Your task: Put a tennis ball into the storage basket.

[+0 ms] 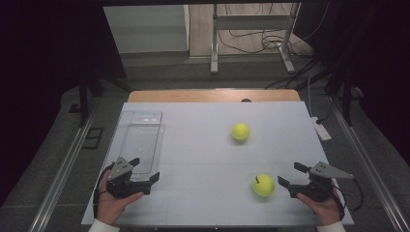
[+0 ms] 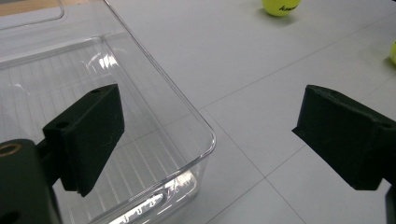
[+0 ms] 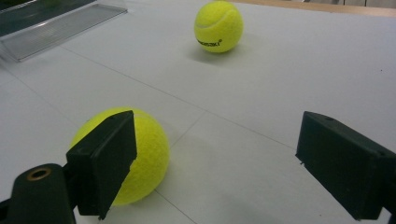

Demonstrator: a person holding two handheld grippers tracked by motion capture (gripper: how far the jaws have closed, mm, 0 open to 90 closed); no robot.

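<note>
right gripper [image 1: 288, 175] wide open, empty, beside near ball [image 1: 263, 185]; left gripper [image 1: 145, 169] open astride bin [image 1: 140, 140] corner.

Near tennis ball [image 3: 140, 154] partly hidden behind jaw; ball print unreadable.

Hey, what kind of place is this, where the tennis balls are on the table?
Probably a lab or recording workspace: a white-topped table ringed by dark curtains, loose cables on the floor beside a metal stand, and a person holding the left gripper and right gripper.
</note>
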